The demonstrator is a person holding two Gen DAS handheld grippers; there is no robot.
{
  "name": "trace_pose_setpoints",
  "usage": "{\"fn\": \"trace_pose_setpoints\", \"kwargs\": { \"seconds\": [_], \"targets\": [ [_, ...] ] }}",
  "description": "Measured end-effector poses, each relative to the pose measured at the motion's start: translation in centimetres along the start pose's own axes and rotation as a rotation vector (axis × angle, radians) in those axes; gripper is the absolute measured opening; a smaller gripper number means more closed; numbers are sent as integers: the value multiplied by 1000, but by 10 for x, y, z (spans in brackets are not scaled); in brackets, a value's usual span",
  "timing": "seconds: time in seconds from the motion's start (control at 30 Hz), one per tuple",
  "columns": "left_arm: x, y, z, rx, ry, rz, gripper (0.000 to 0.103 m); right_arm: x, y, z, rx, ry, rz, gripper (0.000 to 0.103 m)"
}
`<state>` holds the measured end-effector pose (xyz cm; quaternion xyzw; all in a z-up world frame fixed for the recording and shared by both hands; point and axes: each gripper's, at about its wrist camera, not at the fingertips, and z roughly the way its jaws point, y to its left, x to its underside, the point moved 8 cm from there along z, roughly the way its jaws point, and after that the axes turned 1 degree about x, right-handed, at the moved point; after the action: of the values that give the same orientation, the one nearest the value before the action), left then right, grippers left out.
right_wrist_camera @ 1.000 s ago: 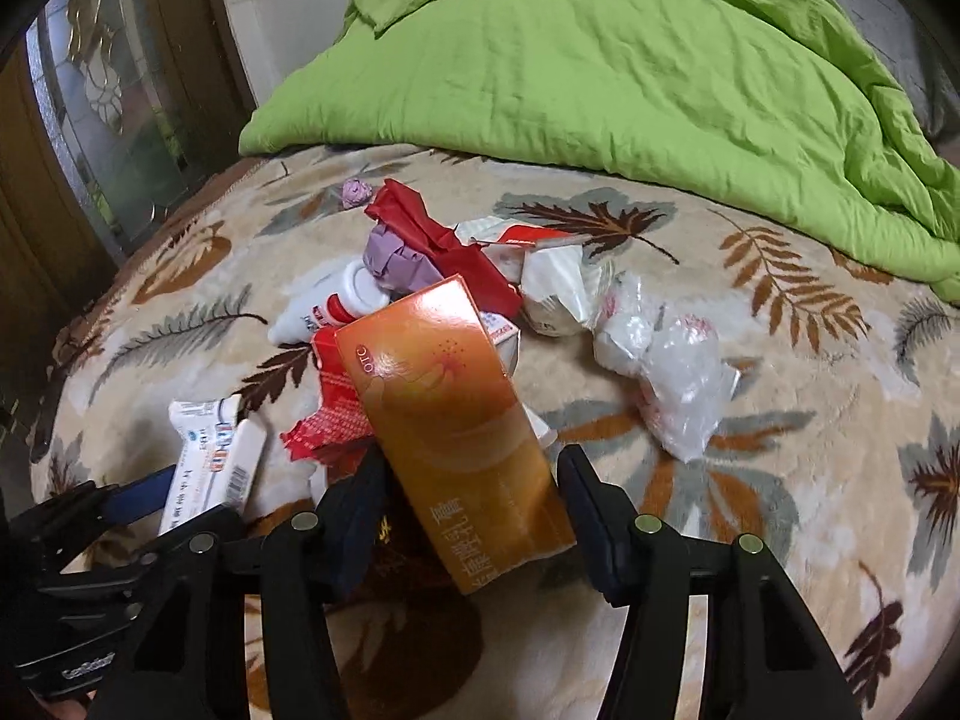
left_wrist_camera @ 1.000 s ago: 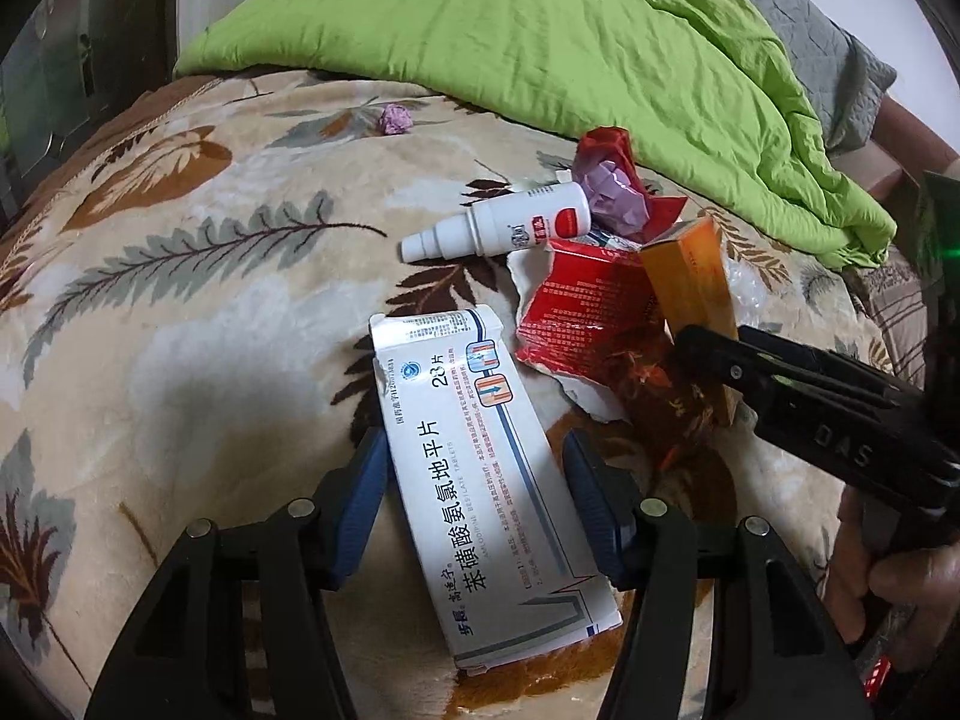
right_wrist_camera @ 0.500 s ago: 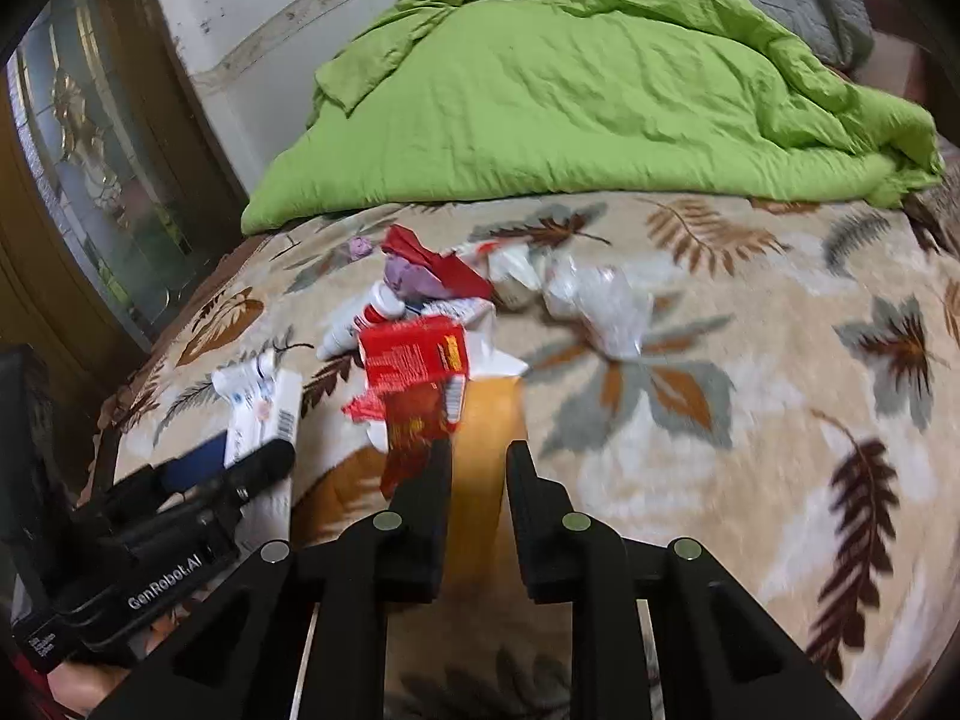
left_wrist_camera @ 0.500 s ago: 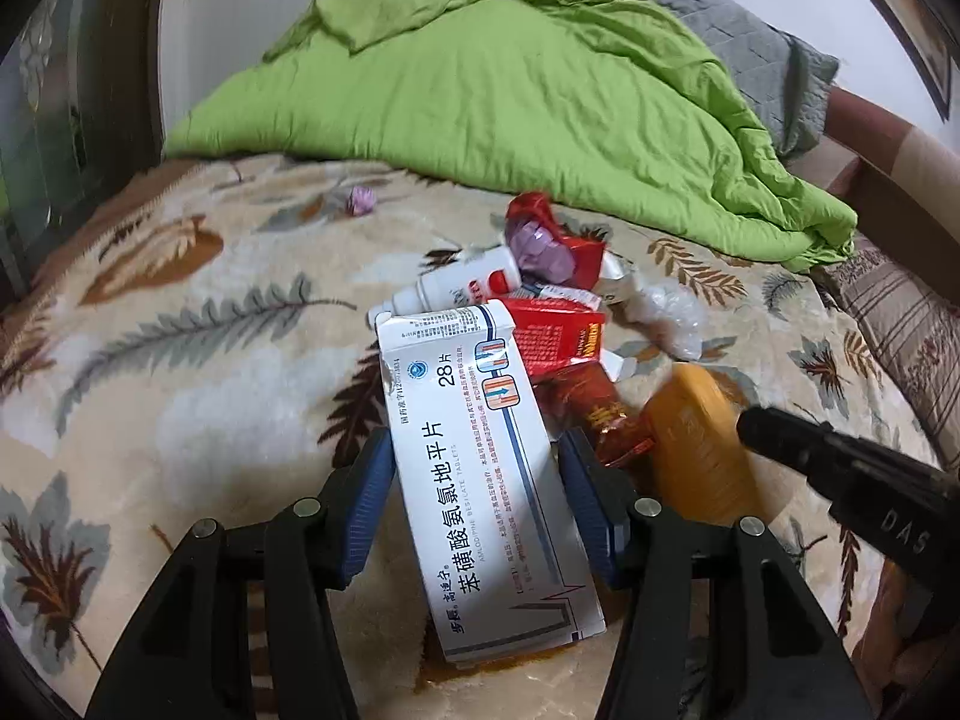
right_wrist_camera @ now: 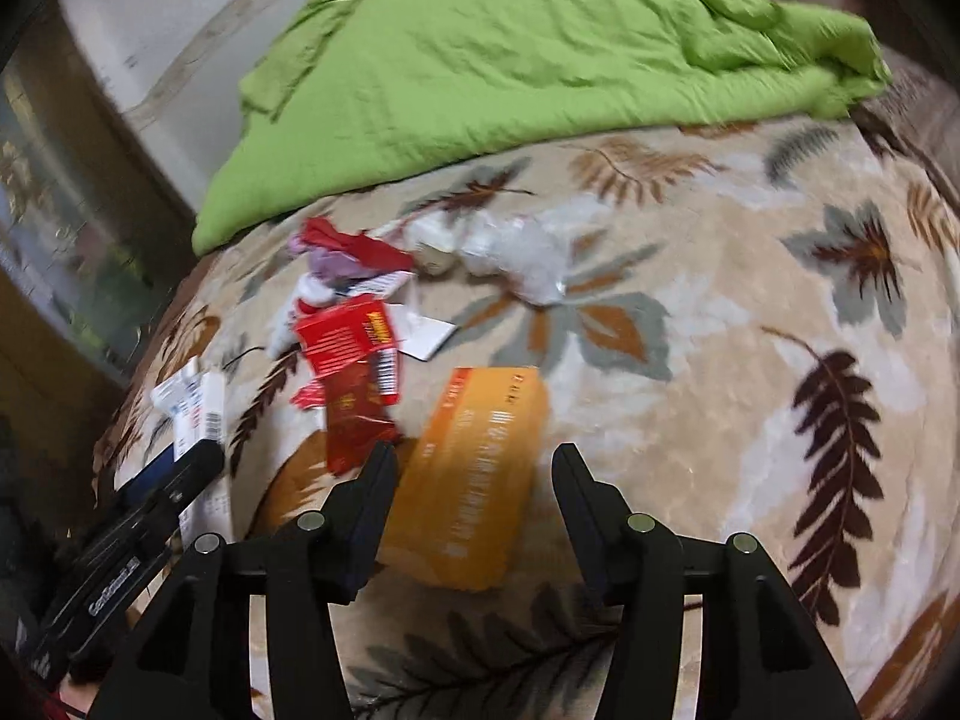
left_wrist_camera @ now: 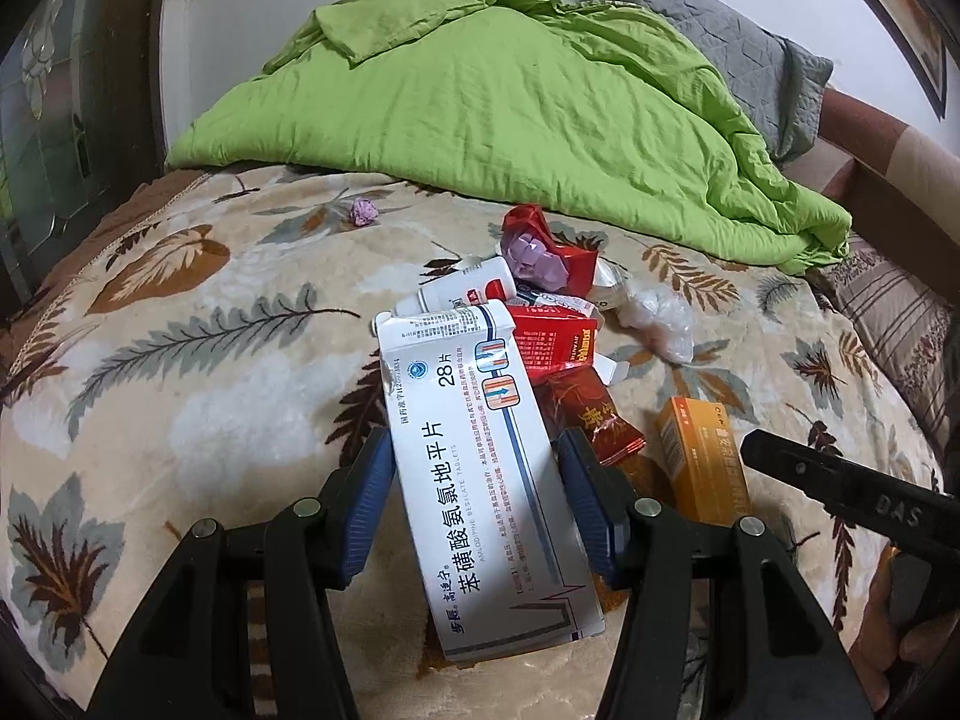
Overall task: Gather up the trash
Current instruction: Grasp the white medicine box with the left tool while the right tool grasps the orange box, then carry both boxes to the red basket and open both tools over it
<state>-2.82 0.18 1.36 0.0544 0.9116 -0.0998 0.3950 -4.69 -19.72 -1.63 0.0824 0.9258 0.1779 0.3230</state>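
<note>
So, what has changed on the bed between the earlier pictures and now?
The right hand-held gripper let go of the orange box: a second ago the box stood gripped between its fingers, now it lies on the blanket and the jaws are opening, one finger clear of it. The left hand-held gripper still holds the white medicine box. The trash pile stayed put.

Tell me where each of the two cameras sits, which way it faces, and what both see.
Left wrist: sits on the left tongs, looking down along them across the leaf-patterned blanket at the long white medicine box clamped between its blue pads.
Right wrist: sits on the right tongs, looking down at the flat orange carton lying between its opening jaws.
Shared: both carton and box, the red wrappers, the crumpled green quilt, each other's tongs.
</note>
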Motion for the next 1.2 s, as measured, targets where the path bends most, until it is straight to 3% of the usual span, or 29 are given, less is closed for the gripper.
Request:
{"fn": "trace_pose_setpoints", "kwargs": {
  "seconds": [0.37,0.4,0.5,0.57,0.9,1.2],
  "targets": [
    [-6,2,-3,3,-7,2,55,15,15,45,100,102,-79,66],
    [-6,2,-3,1,-7,0,55,15,15,46,116,103,-88,63],
    [-6,5,-4,0,-9,-11,55,14,14,43,99,89,-77,26],
    [-7,6,-4,2,-9,-16,55,13,12,40,77,79,-57,25],
    [-8,-5,-13,4,-50,26,55,-4,33,-23,52,-199,-134,25],
    [-8,-12,-19,-3,-69,45,55,-4,37,-41,29,-252,-131,25]
  ]
}}
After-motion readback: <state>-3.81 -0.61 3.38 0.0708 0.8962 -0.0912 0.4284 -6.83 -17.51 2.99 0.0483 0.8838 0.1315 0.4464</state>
